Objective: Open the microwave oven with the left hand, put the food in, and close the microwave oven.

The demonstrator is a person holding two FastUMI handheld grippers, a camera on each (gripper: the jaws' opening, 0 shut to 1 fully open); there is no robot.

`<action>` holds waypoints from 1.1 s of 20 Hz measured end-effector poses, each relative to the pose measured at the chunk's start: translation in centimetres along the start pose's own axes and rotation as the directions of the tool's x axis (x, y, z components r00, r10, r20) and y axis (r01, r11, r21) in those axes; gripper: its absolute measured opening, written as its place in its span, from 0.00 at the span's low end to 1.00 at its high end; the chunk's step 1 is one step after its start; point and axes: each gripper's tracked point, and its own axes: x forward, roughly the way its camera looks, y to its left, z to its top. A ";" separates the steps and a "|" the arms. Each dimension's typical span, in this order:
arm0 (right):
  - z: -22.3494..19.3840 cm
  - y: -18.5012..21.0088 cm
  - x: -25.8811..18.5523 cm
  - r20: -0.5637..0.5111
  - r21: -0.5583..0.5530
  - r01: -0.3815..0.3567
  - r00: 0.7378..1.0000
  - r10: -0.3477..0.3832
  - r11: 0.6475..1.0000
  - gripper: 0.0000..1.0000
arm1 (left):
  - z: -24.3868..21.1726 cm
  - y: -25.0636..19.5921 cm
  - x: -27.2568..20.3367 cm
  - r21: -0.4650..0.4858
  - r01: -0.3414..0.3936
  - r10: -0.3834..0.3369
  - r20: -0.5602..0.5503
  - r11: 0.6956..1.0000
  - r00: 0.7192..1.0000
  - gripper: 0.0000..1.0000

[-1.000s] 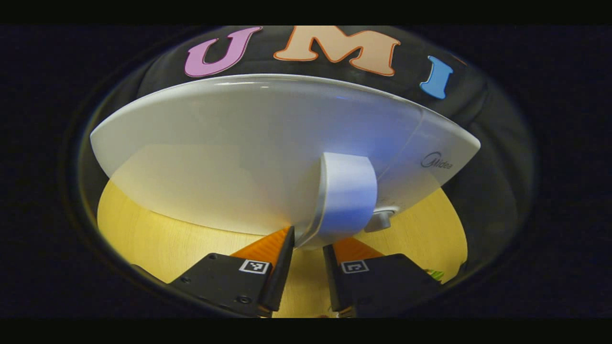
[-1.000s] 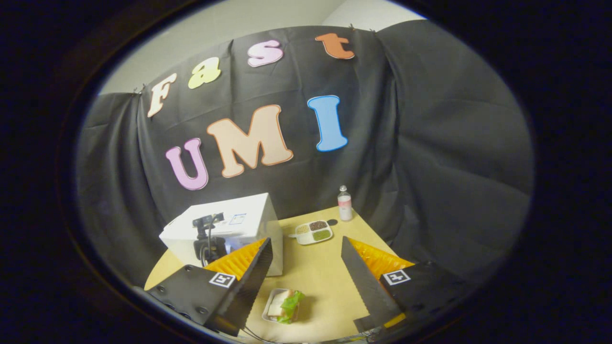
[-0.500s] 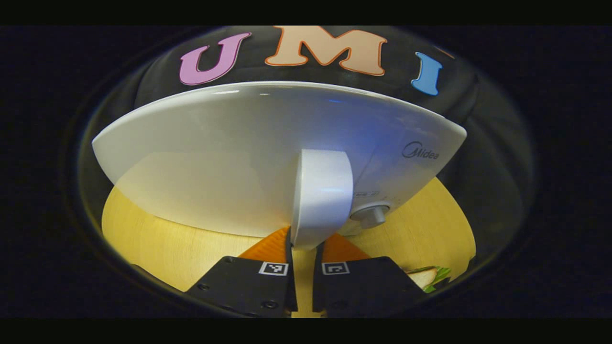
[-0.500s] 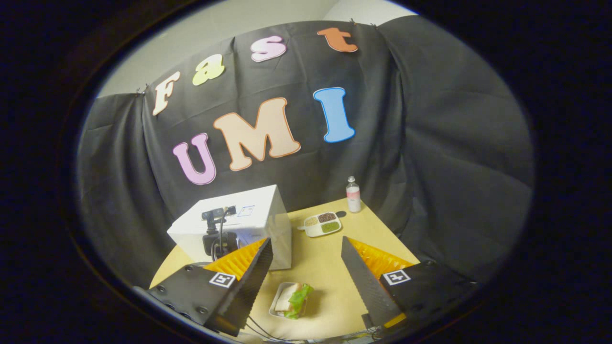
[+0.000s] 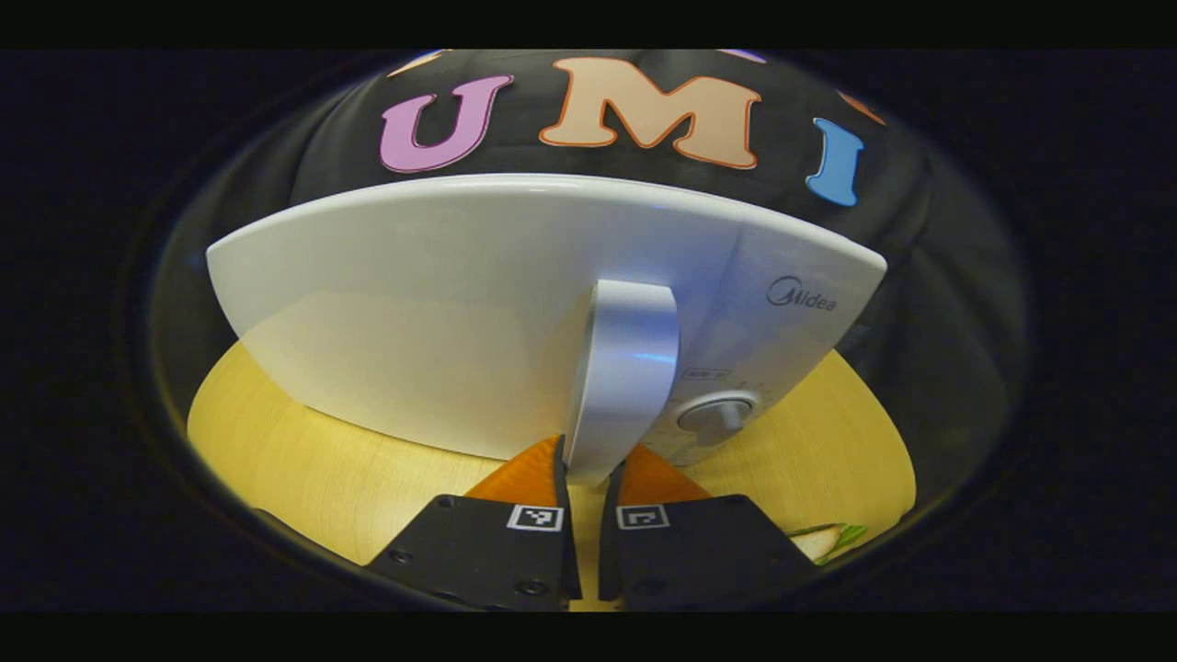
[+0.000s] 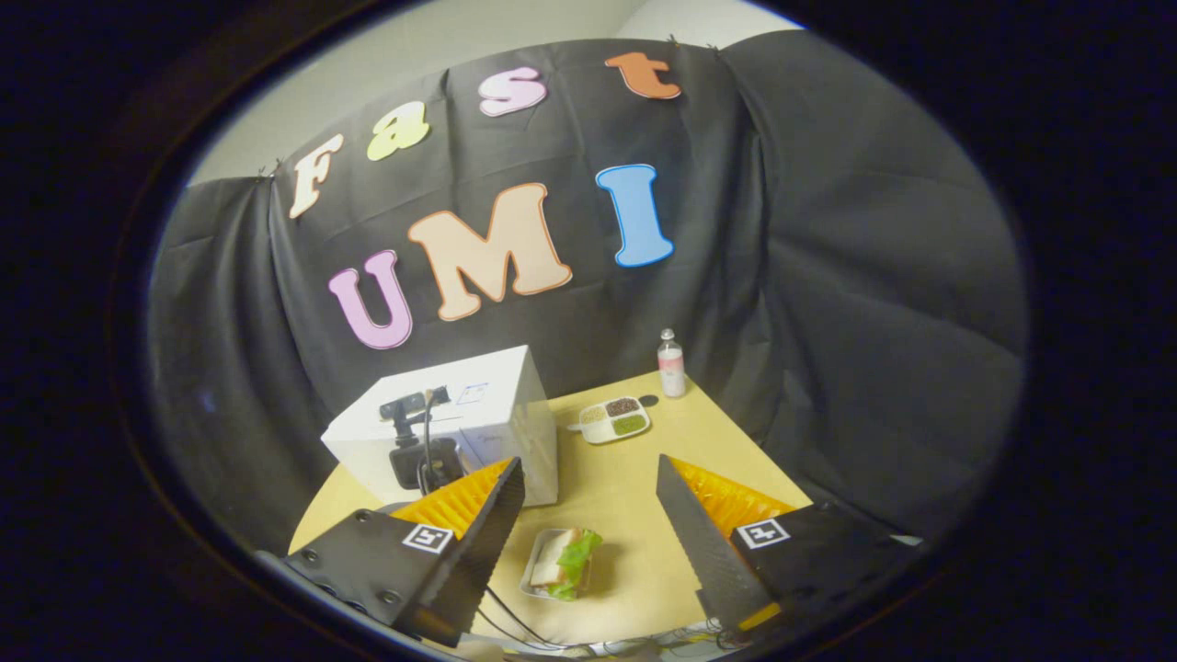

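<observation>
At the door: your left gripper is clamping the microwave handle.
At 6 o'clock, right gripper view: your right gripper, jaws apart, is hovering over the sandwich.

right gripper fingers spread wide at bottom of frame. Sandwich tray on table between them, bottom centre. White microwave left of centre. Divided dish, bottle mid-frame.
</observation>
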 end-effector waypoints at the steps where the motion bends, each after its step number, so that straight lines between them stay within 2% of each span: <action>1: 0.0 -0.5 -0.2 -0.001 -0.008 0.019 1.000 -0.019 1.000 0.90 | 0.1 0.0 -0.2 -0.006 0.004 -0.004 0.003 1.000 1.000 0.07; 7: 0.2 -2.4 -0.6 0.001 -0.045 0.089 0.996 -0.089 0.995 0.90 | -1.1 0.1 -2.2 -0.022 0.031 -0.031 0.002 0.999 1.000 0.06; 8: 0.2 -2.5 -0.5 -0.003 -0.041 0.095 0.995 -0.096 0.995 0.90 | -1.4 0.5 -3.2 -0.005 0.033 -0.033 0.038 0.999 0.999 0.06; 9: 0.2 -2.4 -0.4 -0.005 -0.036 0.098 0.995 -0.098 0.995 0.95 | -2.2 0.9 -4.5 0.029 0.038 -0.040 0.057 0.999 0.998 0.06; 10: 0.1 -2.3 -0.2 -0.008 -0.029 0.098 0.995 -0.098 0.995 0.91 | -3.3 1.4 -5.9 0.057 0.048 -0.051 0.054 0.997 0.997 0.05; 11: -0.1 -2.1 0.0 -0.014 -0.026 0.090 0.996 -0.091 0.996 0.96 | -3.9 1.9 -7.1 0.057 0.063 -0.066 0.039 0.996 0.997 0.05; 14: -1.4 -1.1 1.0 -0.048 -0.050 0.046 0.998 -0.049 0.998 0.96 | -5.6 3.1 -9.5 0.060 0.106 -0.106 -0.005 0.993 0.994 0.07; 15: -1.7 -0.7 1.3 -0.058 -0.063 0.026 0.998 -0.029 0.998 0.91 | -6.1 3.5 -10.0 0.075 0.103 -0.103 -0.013 0.992 0.995 0.10; 19: -2.7 1.5 2.1 -0.090 -0.086 -0.061 0.994 0.054 0.994 0.90 | -7.0 4.9 -11.6 0.087 0.074 -0.072 -0.029 0.993 0.997 0.14; 21: -3.2 2.9 2.1 -0.104 -0.075 -0.116 0.989 0.107 0.990 0.91 | -7.0 5.6 -12.7 0.040 0.069 -0.068 -0.019 0.997 0.997 0.19; 22: -3.7 3.3 2.1 -0.114 -0.073 -0.142 0.985 0.133 0.987 0.91 | -7.0 6.0 -13.2 0.021 0.066 -0.066 -0.018 0.998 0.998 0.27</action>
